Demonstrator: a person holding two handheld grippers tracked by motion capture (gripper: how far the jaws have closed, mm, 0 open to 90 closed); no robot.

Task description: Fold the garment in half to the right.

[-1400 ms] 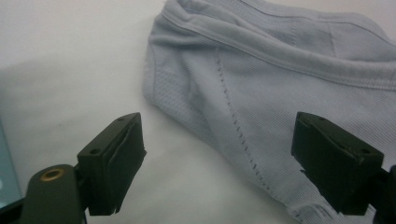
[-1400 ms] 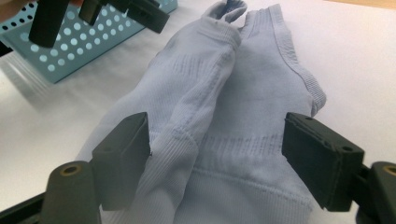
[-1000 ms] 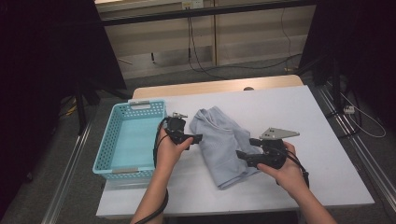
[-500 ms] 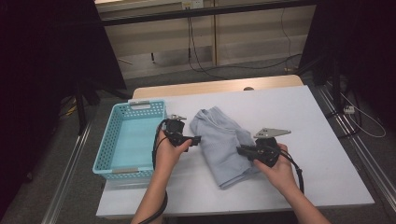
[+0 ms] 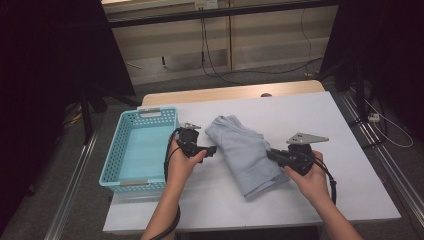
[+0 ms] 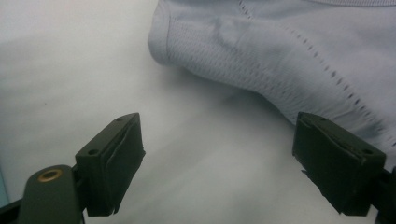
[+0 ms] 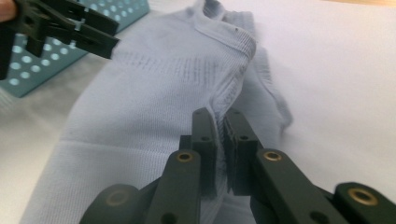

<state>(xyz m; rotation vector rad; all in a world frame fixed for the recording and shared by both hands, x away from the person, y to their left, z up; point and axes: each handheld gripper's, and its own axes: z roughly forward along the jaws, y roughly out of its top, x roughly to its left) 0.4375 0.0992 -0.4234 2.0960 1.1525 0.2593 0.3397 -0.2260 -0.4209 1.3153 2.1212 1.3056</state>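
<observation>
One light-blue garment [image 5: 247, 152], one turquoise basket [image 5: 131, 150], one white table [image 5: 310, 110], two hand-held grippers [image 5: 212, 149] [image 5: 270, 154].

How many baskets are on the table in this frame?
1. The turquoise basket sits at the table's left edge, left of the folded light-blue garment and beside the left gripper. The high view covers the whole tabletop, so none seems hidden.

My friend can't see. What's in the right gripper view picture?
The right gripper's black fingers are pinched shut on a fold of a pale blue-grey garment on a white table. The other gripper and a teal basket sit top left.
</observation>
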